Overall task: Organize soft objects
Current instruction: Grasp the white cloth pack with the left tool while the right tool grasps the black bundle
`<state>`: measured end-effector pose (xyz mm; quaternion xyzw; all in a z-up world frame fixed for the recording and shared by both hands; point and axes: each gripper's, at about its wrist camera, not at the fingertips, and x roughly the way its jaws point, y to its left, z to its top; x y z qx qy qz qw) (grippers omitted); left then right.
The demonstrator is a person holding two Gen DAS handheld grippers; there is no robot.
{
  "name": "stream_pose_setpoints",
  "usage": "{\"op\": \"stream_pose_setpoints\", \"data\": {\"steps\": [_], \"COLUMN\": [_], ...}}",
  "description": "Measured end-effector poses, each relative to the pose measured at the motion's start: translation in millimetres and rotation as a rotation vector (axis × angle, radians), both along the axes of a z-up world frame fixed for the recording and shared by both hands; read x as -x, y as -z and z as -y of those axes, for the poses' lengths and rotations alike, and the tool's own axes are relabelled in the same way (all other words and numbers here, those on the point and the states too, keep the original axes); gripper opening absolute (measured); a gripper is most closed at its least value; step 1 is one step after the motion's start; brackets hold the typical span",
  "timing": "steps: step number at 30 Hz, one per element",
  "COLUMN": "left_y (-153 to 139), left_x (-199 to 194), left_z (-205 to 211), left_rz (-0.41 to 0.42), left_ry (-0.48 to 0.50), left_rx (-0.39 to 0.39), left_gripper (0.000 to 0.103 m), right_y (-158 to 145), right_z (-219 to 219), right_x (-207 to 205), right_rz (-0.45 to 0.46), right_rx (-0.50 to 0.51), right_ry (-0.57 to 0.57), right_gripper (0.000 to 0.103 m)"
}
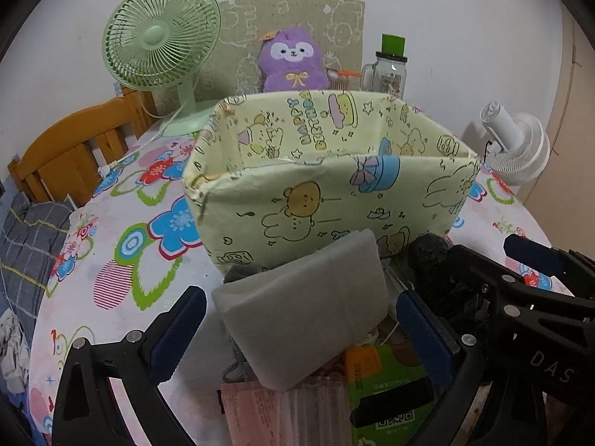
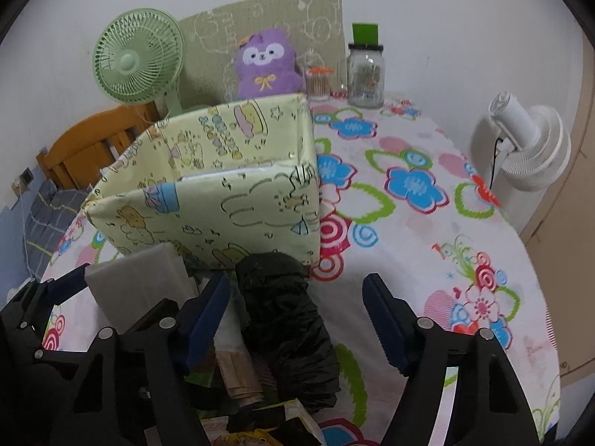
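A pale yellow cartoon-print fabric box (image 1: pixel 327 186) stands open on the flowered tablecloth; it also shows in the right wrist view (image 2: pixel 223 200). In front of it lies a pile of soft items. My left gripper (image 1: pixel 301 330) is open, its jaws on either side of a grey-white folded pad (image 1: pixel 308 304), not touching it. My right gripper (image 2: pixel 297 323) is open around a black crumpled plastic bag (image 2: pixel 286 319). The pad shows at the left in the right wrist view (image 2: pixel 137 282). The bag shows in the left wrist view (image 1: pixel 435 260).
A green packet (image 1: pixel 386 390) and pink packets (image 1: pixel 253 409) lie under the pad. At the back stand a green fan (image 1: pixel 163 48), a purple plush (image 1: pixel 293 59), a glass jar (image 2: pixel 366 74) and a white fan (image 2: pixel 528 148). A wooden chair (image 1: pixel 74 148) is left.
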<state>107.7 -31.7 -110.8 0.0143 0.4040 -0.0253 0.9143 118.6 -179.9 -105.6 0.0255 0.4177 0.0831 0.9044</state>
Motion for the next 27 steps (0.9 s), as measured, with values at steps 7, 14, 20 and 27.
{"op": "stream_pose_setpoints", "data": {"steps": [7, 14, 20, 27], "left_y": [9.2, 18.7, 21.0, 19.8], "left_x": [-8.7, -16.7, -15.8, -15.7], "left_z": [1.2, 3.9, 5.2, -1.2], "left_rz": [-0.033, -0.075, -0.068, -0.062], "left_ry": [0.006, 0.014, 0.025, 0.021], "left_rx": [-0.008, -0.031, -0.039, -0.014], "left_gripper": [0.103, 0.099, 0.089, 0.069], "right_y": [11.7, 26.8, 32.2, 28.4], "right_z": [-1.9, -3.9, -7.9, -9.4], "right_x": [-9.7, -20.7, -24.9, -23.9], "right_rz": [-0.044, -0.107, -0.129, -0.117], "right_rx": [-0.013, -0.048, -0.066, -0.069], "right_ry": [-0.008, -0.027, -0.039, -0.042], "right_gripper": [0.075, 0.066, 0.053, 0.043]}}
